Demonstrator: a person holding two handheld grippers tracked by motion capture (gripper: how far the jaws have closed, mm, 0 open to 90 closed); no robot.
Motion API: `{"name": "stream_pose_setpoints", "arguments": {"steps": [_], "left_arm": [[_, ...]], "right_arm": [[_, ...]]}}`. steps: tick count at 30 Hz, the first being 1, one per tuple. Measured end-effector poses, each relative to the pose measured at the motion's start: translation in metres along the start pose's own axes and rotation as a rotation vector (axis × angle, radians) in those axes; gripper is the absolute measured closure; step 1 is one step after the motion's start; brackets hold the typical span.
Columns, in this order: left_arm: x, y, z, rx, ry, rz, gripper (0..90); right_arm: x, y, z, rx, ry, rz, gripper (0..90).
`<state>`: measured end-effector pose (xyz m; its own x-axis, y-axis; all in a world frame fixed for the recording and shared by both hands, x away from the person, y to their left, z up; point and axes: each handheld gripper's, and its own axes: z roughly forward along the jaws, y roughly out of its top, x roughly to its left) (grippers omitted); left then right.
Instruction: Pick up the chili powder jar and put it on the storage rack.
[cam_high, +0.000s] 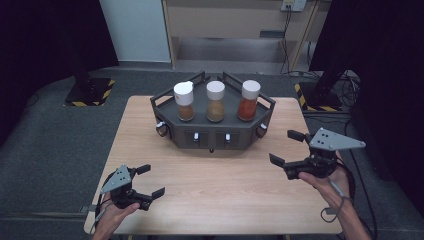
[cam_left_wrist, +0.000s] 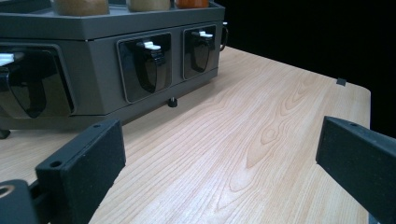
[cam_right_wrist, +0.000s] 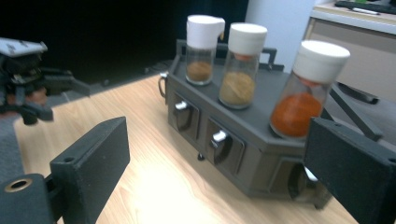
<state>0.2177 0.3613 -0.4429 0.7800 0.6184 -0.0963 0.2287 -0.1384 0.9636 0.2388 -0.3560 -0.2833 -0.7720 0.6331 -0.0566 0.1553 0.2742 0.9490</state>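
Ahead of both pairs of tongs, toward the far edge of the counter (cam_high: 210, 180), stands the dark grey spice rack (cam_high: 214, 131), a squat angled stand whose long axis runs crosswise to the person, so that its front face with small recessed drawers looks back at the hands. On its top deck three upright, white-capped jars stand in a row, apart from one another: the brown-spice jar (cam_high: 184, 101), the tan-spice jar (cam_high: 215, 101) and the red-spice jar (cam_high: 248, 100). The right tongs (cam_high: 287, 147) hang with jaws spread wide and nothing between them, just off the rack's right-hand corner; in the right gripper view the red-spice jar (cam_right_wrist: 308, 88) rises beyond the gap, close to the farther jaw, with the tan-spice jar (cam_right_wrist: 243, 65) and the brown-spice jar (cam_right_wrist: 201, 49) receding behind it. The left tongs (cam_high: 150, 181) are likewise wide and empty, low over the near left part of the counter and well apart from the rack; the left gripper view looks along the bare wood at the drawer fronts (cam_left_wrist: 144, 65), the jars being cut off at the top edge. The deciding relation, as judged from these views, is that the red-spice jar lies forward and slightly inward of the right tongs, which are plainly the nearer pair. Since the jar's long axis is vertical, a level approach with the jaws either side of the glass body below the cap would seem to suit, with care taken not to brush the tan-spice jar beside it.
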Motion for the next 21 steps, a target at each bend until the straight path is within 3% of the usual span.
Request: {"name": "stream_pose_setpoints", "arguments": {"steps": [13, 21], "left_arm": [[0.0, 0.0, 0.0, -0.003, 0.0, 0.0, 0.0], [0.0, 0.0, -0.001, -0.005, -0.002, 0.002, 0.0]], "right_arm": [[0.021, -0.036, -0.017, 0.01, -0.054, -0.006, 8.0], [0.022, -0.06, -0.016, 0.027, -0.054, 0.02, 7.8]]}}
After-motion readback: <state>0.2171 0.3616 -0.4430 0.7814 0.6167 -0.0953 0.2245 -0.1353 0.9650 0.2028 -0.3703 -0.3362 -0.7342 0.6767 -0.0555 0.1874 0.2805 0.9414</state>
